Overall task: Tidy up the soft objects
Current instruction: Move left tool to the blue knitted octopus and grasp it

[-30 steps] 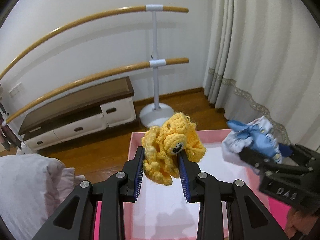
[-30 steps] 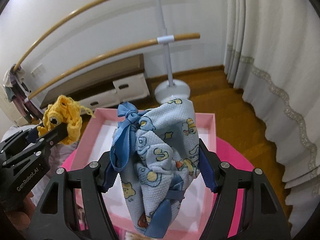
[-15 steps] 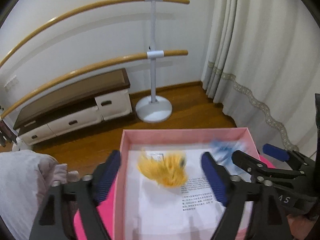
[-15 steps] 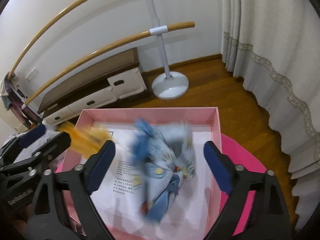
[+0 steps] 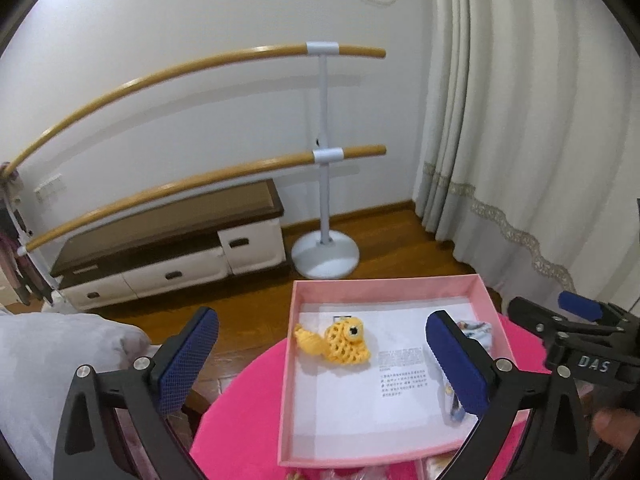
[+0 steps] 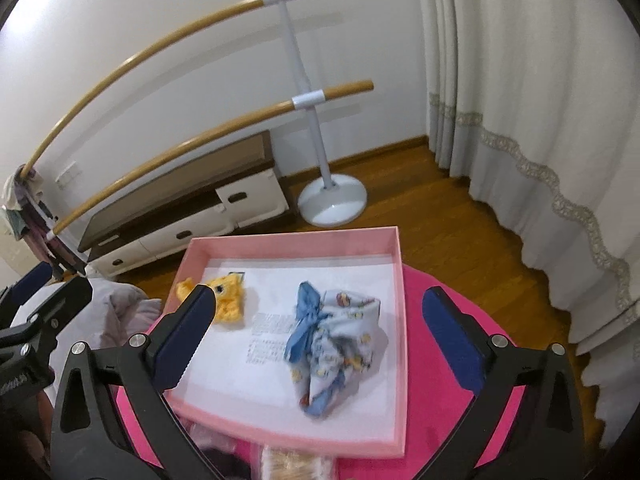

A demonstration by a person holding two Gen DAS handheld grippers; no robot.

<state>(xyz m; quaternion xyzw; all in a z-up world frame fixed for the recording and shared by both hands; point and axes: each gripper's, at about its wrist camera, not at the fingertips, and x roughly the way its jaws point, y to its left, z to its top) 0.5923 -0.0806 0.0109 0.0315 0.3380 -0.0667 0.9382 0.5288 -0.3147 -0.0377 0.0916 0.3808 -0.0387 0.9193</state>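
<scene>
Jaws of both grippers stand spread wide with nothing between them: the left gripper (image 5: 320,356) hangs above the near left edge of the pink box (image 5: 384,282), the right gripper (image 6: 320,332) above its near right part.

Two soft things already lie in the box, on the white printed sheet (image 6: 264,340) that lines its bottom. The yellow crochet toy (image 5: 334,342) rests near the far left corner, and the blue patterned cloth bundle (image 6: 332,344), tied with a blue ribbon, lies toward the right wall, well apart from the toy. That much of the sorting looks done.

At the near edge of the pink round table (image 5: 240,412), just outside the box's near wall, more items (image 6: 288,460) show blurred and cut off; what they are I cannot tell. If they are soft things too, they are probably what remains to be picked up.

Around the table: a grey cushion (image 5: 52,360) to the left, a low drawer cabinet (image 5: 168,256) against the wall, a two-rail wooden stand (image 5: 324,152) on a white round base, and cream curtains (image 5: 520,140) to the right. Nothing blocks the box from above; only the two grippers, close to each other, could get in one another's way.
</scene>
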